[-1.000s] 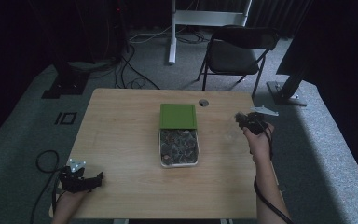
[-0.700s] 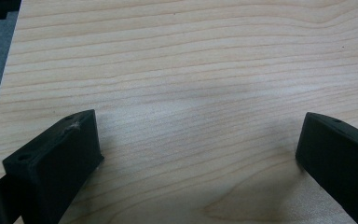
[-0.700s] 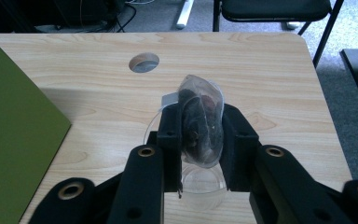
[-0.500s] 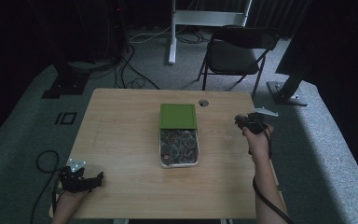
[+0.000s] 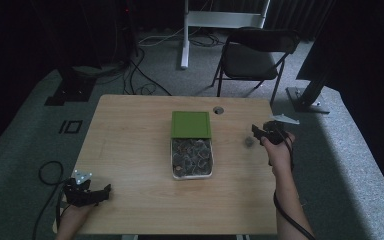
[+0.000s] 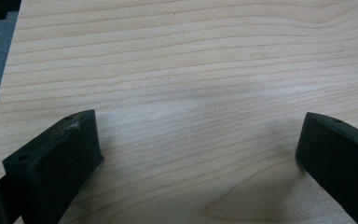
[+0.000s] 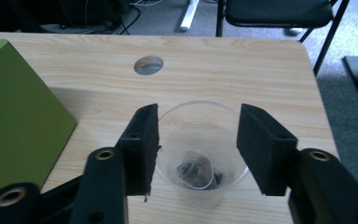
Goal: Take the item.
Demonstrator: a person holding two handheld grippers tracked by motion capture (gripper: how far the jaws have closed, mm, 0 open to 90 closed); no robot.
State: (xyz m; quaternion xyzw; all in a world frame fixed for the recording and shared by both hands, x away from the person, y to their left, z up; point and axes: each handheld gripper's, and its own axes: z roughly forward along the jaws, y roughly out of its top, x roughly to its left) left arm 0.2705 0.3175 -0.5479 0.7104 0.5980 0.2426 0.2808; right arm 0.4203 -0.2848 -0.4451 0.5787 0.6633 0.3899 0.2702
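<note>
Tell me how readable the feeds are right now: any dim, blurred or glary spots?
High view: dim, dark surround, the clear plastic cup only a faint smudge. Right gripper view: brighter, that cup sharp between the parted jaws of the right claw. Left gripper view: a soft pale sheen on the light wooden table.

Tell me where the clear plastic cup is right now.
In the right gripper view the clear plastic cup stands on the table between the right gripper's jaws, which have just been opening, right of the green lid, below the round hole.

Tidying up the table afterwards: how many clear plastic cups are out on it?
1. The clear plastic cup stands near the table's right edge, between the right gripper's open fingers, right of the green-lidded box. Others may be hidden.
</note>
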